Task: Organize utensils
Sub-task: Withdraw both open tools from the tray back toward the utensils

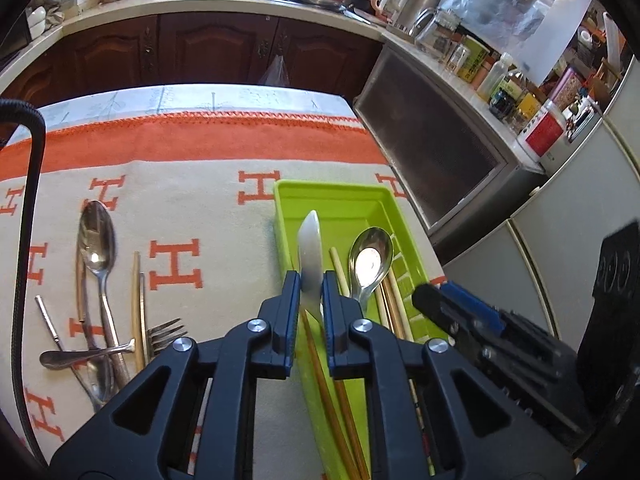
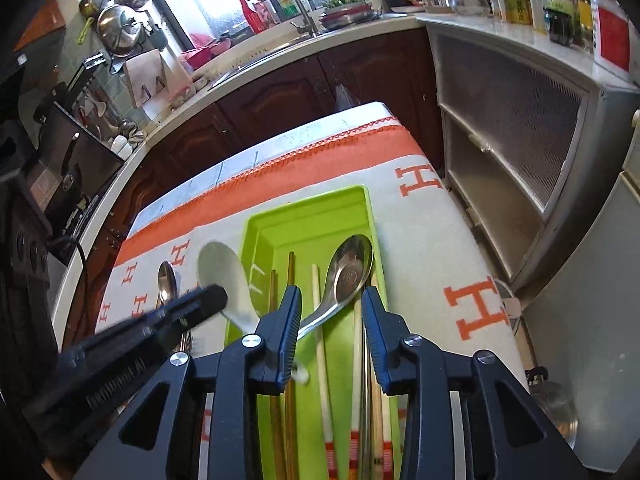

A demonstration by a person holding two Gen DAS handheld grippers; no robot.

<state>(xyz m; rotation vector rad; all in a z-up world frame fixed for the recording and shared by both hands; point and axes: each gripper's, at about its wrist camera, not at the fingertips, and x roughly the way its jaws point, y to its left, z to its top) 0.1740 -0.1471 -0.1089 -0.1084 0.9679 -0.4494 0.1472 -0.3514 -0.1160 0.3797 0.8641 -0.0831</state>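
Left wrist view first: the left gripper (image 1: 311, 292) has its fingers clamped on a white ceramic spoon (image 1: 310, 248), held edge-on with the bowl sticking out forward over the left wall of the green tray (image 1: 336, 196). In the tray I count one metal soup spoon (image 1: 370, 258) plus a bundle of chopsticks (image 1: 340, 268); they overlap too much here for an exact count. Still out on the tabletop (image 1: 208, 208), on the H-pattern cloth: one big metal spoon (image 1: 96, 240), one fork (image 1: 164, 334), a light pair of chopsticks (image 1: 138, 304), and a couple more metal handles crossed in a heap that I can't sort out. The right gripper (image 1: 452, 300) shows at the tray's right side, a bit blurred.

If I were doing this drop, I'd bring the spoon fully inside the wall first, lower it parallel to the chopsticks into the empty left lane, and only then let go, so it doesn't clip the rim or land across the soup spoon.

Right wrist view: the right gripper (image 2: 332, 320) hangs over the tray (image 2: 308, 208) with fingers spread apart and nothing between them. Here I can make out two brown chopsticks (image 2: 290, 280), at least three pale ones (image 2: 318, 300), and the one soup spoon (image 2: 348, 272). The white spoon (image 2: 224, 276) hangs just over the tray's left edge, in the left gripper (image 2: 208, 300).
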